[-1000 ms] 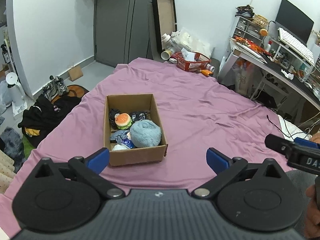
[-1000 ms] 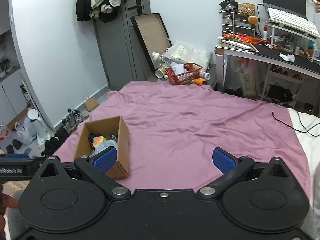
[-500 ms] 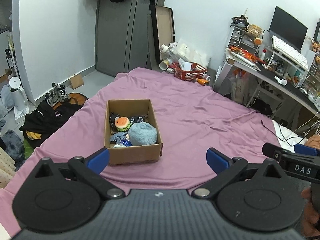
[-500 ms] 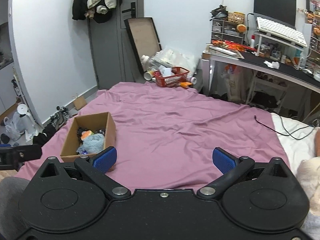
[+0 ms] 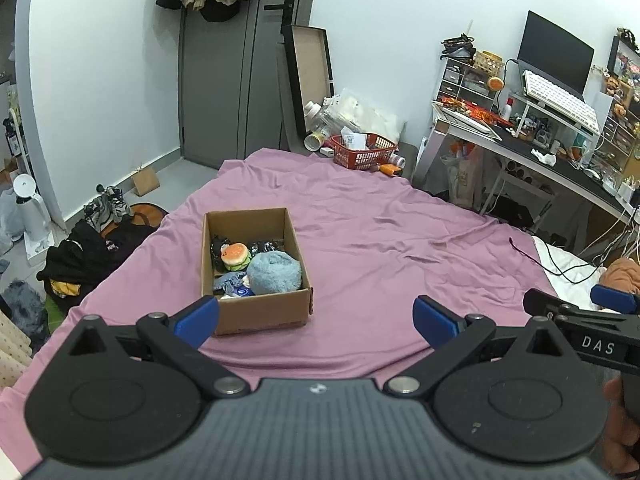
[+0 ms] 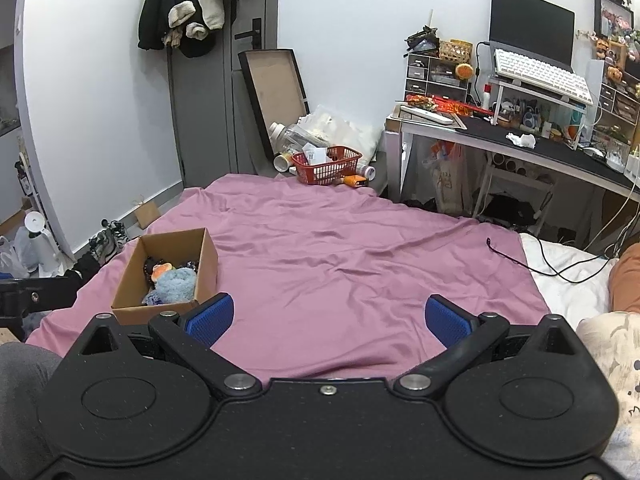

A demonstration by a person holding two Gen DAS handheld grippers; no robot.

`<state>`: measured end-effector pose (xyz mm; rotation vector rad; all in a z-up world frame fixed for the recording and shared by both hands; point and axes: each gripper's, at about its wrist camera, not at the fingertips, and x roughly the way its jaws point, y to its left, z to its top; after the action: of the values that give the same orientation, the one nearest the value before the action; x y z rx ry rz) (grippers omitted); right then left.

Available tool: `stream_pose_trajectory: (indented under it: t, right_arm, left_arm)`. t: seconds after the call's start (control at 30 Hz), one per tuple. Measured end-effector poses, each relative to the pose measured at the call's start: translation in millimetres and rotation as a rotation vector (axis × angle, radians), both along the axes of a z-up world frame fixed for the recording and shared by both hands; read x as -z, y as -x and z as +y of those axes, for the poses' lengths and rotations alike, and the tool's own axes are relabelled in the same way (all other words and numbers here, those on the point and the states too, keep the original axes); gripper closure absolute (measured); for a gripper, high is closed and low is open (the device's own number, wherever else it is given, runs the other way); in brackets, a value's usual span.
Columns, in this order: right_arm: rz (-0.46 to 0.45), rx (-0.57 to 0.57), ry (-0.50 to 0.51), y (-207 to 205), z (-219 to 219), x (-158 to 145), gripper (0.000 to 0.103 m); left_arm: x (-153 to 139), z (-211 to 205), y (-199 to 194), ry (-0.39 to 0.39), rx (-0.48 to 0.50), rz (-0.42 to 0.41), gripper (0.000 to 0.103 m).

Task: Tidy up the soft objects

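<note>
A cardboard box sits on the purple bedspread, near its left side. Inside lie a fluffy blue plush, a burger-shaped toy and some dark soft items. My left gripper hangs open above the near edge of the bed, just in front of the box, holding nothing. The right gripper is open too, empty, over the bare sheet to the right of the box. In the left wrist view the right gripper's side shows at the far right.
Dark clothes and shoes lie on the floor left of the bed. A red basket stands past the far end. A cluttered desk runs along the right. A black cable and a white pillow lie at right.
Both grippers have pulled back and risen away from the box, so it looks smaller and farther off. Both stayed open and empty.
</note>
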<state>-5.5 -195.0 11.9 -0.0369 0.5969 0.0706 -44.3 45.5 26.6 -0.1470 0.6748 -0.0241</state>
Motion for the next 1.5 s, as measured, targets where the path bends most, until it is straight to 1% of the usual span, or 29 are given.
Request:
stream_pose_trajectory:
  t: [0.3,1.5]
  right_arm:
    - [-0.011,-0.026,-0.018,3.7,-0.3,-5.0,0.0]
    - [-0.01,-0.05,-0.012,5.9,4.6,-7.3,0.0]
  left_arm:
    - [-1.0,1.5,3.9,-0.003,-0.011,-0.007,0.001]
    - [-3.6,4.9,6.2,-0.01,-0.012,-0.011,0.001]
